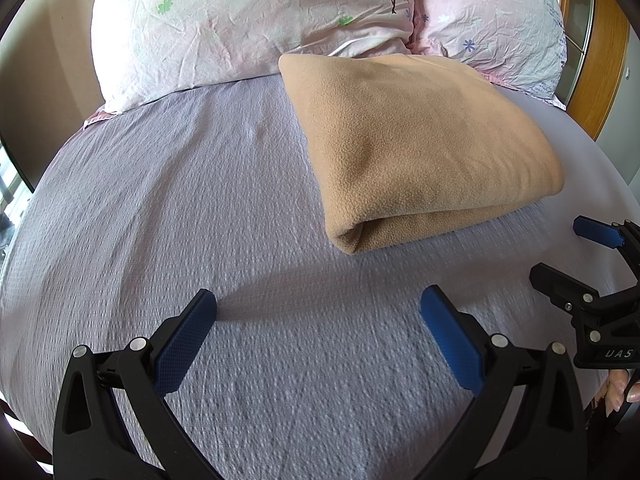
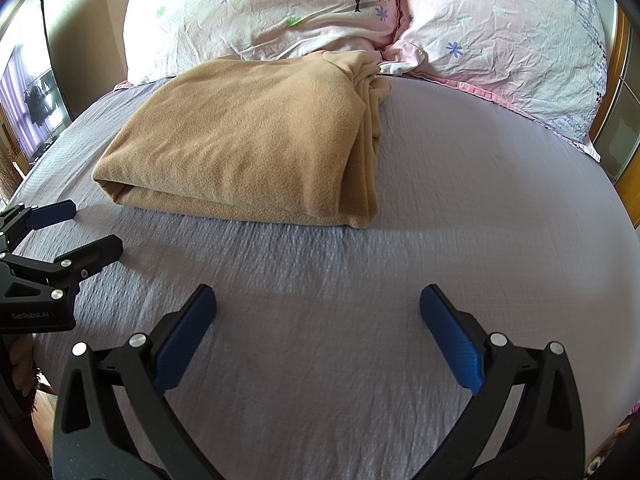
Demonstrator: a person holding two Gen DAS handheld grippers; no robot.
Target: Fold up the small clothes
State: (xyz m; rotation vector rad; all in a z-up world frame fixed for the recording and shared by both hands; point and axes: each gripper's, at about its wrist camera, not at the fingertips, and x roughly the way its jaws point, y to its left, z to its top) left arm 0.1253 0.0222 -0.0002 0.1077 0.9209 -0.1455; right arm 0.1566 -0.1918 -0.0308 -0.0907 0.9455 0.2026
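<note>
A tan fleece cloth (image 1: 420, 148) lies folded in a thick stack on the lilac bedsheet (image 1: 200, 208), its far edge against the pillows. It also shows in the right wrist view (image 2: 248, 148), with loose layered edges on its right side. My left gripper (image 1: 318, 312) is open and empty, above the sheet short of the cloth's near fold. My right gripper (image 2: 318, 312) is open and empty, above bare sheet in front of the cloth. Each gripper shows in the other's view: the right one (image 1: 560, 252) at the right edge, the left one (image 2: 92, 228) at the left edge.
Two pink flowered pillows (image 1: 224, 24) (image 2: 500, 36) lie across the head of the bed. A wooden headboard or frame (image 1: 600, 64) stands at the far right. A window with curtains (image 2: 28, 96) is at the left. The bedsheet (image 2: 480, 200) extends right of the cloth.
</note>
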